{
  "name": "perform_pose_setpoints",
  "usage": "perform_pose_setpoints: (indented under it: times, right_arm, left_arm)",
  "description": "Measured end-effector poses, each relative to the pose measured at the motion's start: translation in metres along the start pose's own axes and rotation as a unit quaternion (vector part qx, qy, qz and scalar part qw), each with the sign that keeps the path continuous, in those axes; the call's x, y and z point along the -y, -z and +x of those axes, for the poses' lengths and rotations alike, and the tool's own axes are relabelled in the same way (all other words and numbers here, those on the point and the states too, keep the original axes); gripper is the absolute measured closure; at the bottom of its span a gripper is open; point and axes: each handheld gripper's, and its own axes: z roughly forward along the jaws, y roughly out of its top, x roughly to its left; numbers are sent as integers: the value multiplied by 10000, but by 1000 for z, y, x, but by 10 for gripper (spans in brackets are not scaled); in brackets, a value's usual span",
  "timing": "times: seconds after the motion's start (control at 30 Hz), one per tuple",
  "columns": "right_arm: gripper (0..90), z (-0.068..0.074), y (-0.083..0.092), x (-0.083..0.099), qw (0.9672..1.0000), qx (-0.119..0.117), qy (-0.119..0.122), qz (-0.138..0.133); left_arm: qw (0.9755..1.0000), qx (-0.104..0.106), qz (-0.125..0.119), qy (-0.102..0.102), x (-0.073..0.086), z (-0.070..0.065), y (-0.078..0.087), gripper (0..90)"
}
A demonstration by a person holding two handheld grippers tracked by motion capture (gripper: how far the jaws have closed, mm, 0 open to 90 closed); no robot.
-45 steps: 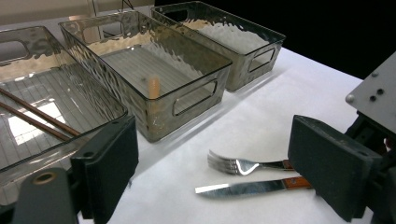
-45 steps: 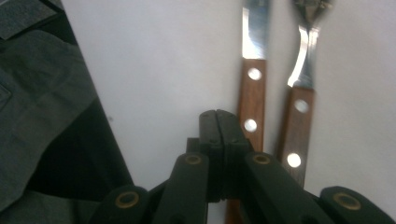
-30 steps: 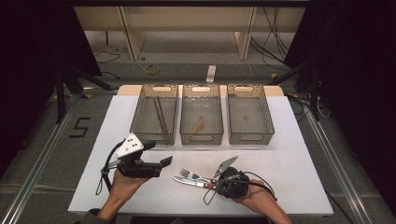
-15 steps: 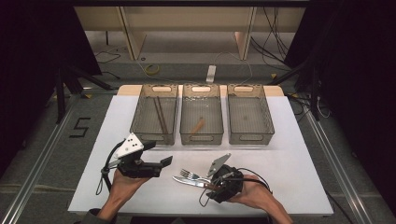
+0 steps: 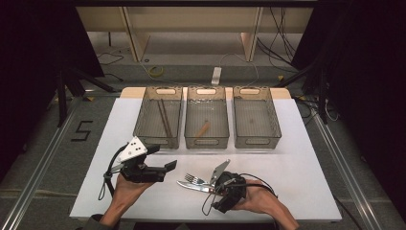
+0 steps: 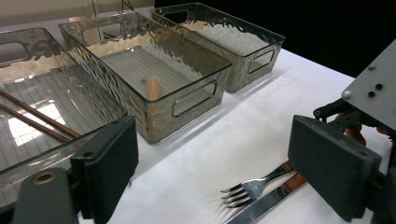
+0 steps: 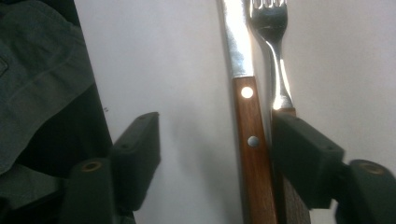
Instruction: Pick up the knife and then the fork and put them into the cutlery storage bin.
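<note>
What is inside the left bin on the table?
The left bin holds two thin brown sticks, probably chopsticks, lying on its floor. The ribbed, wavy wall blurs their near ends, so anything small there cannot be ruled out.

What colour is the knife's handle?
Reddish-brown wood with pale metal rivets; the knife's handle shows best in the right gripper view.

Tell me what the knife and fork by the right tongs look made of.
Wooden-handled table knife: bright, mirror-like blade, likely polished steel; brown grained handle with two pale rivets, apparently wood. Shiny silver fork: same reflective metal look, with a brown handle starting at the pad.
</note>
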Motion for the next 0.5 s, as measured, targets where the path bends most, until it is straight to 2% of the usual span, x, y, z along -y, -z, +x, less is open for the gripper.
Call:
perform_pose_setpoints:
  times: [0.2, 0.27, 0.3, 0.5]
  right_arm:
    - [492, -2, -3, 0, 9997, 196, 13, 108]
    - [520, -2, -3, -1, 9995, 230, -35, 199]
    - [533, -3, -5, 0, 9995, 237, 61, 187]
    - [633, -6, -7, -4, 9988, 304, 71, 372]
  left_arm:
    - [10000, 7, 1, -2, 0, 0, 0, 157]
    - [10000, 7, 2, -7, 0, 0, 0, 157]
    - [10000, 7, 1, -5, 0, 0, 0, 157]
    - [10000, 9, 3, -6, 0, 0, 0, 157]
